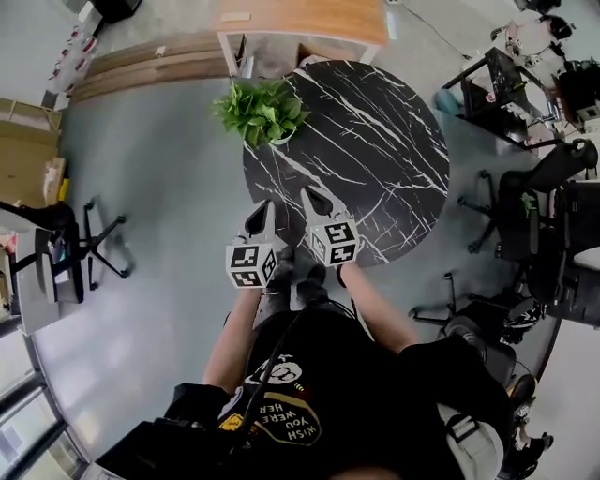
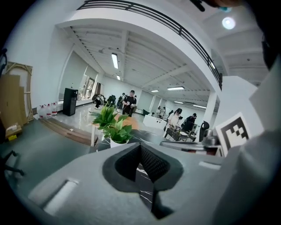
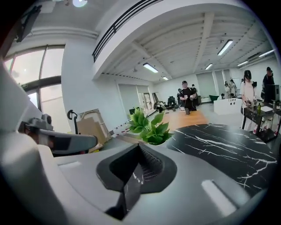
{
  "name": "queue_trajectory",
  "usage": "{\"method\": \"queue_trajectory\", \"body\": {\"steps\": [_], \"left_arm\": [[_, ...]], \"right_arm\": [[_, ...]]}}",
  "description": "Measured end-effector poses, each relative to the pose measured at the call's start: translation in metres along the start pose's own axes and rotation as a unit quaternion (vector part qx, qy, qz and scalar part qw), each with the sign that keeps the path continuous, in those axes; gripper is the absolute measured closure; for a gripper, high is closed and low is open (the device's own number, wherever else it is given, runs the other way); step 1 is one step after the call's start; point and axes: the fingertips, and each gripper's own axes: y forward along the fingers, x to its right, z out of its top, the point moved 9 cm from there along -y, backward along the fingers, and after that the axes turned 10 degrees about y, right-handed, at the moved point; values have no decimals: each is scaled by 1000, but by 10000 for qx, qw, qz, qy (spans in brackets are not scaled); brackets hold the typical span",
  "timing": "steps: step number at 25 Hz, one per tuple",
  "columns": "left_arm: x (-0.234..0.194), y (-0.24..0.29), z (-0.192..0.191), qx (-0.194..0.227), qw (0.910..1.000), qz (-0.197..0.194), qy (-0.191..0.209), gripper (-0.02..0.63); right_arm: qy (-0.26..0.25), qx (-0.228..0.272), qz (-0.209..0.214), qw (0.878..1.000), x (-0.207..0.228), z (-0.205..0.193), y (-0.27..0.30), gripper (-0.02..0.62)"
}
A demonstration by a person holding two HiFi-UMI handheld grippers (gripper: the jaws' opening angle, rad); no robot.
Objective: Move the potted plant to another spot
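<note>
The potted plant (image 1: 261,111), leafy green in a white pot, stands at the far-left edge of the round black marble table (image 1: 384,159). In the head view both grippers hover side by side over the table's near edge, well short of the plant. The left gripper (image 1: 262,210) and the right gripper (image 1: 315,195) point toward it, each with its jaws together and nothing between them. The left gripper view has the plant (image 2: 115,126) straight ahead beyond the shut gripper (image 2: 140,146). In the right gripper view the plant (image 3: 149,127) sits just past the shut gripper (image 3: 138,146).
A wooden cabinet (image 1: 300,23) stands just behind the table. Office chairs stand at the left (image 1: 84,239) and right (image 1: 525,211), with a black trolley (image 1: 497,89) at the far right. Cardboard boxes (image 1: 28,155) lean at the left wall. People (image 3: 187,97) stand far off.
</note>
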Motion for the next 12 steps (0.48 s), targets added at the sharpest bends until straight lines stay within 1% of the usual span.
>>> {"method": "queue_trajectory", "body": {"steps": [2, 5, 8, 12], "left_arm": [[15, -14, 13, 55, 9999, -12, 94, 603], [34, -25, 31, 324, 9993, -79, 175, 603], [48, -37, 42, 487, 9985, -56, 242, 603], [63, -47, 50, 587, 9974, -33, 417, 603]], "right_arm": [[-11, 6, 115, 9999, -13, 8, -26, 592], [-221, 146, 198, 9995, -27, 22, -53, 593], [-350, 330, 107, 9988, -42, 32, -69, 593], [-407, 505, 44, 9979, -52, 39, -83, 594]]}}
